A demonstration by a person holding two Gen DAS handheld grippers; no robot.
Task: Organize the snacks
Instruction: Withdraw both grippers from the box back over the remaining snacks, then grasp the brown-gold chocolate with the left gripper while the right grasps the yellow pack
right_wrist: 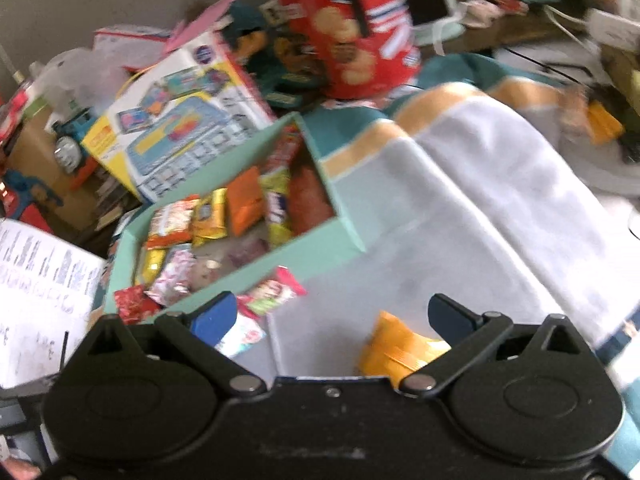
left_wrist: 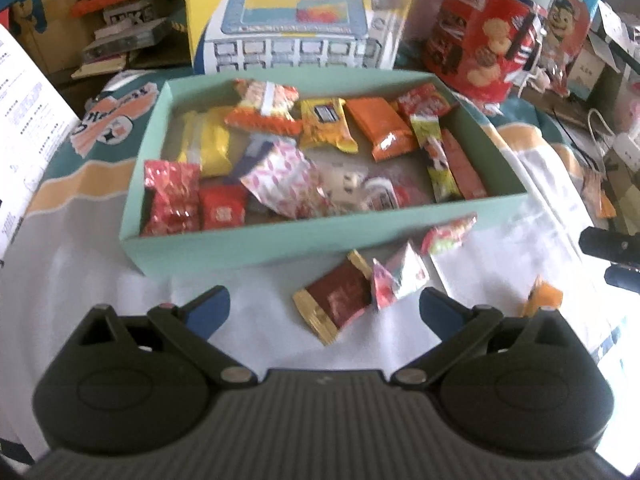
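Pale cloth-covered table (left_wrist: 100, 272) with mint snack box (left_wrist: 248, 246) and loose snack packets (left_wrist: 340, 308).

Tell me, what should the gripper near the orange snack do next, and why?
Probably lower the right gripper over the crinkly orange snack packet and close. Its fingers are wide open with nothing pinched, and the packet lies loose on the white cloth just inside one finger, outside the mint-green cardboard box where most snacks already sit.
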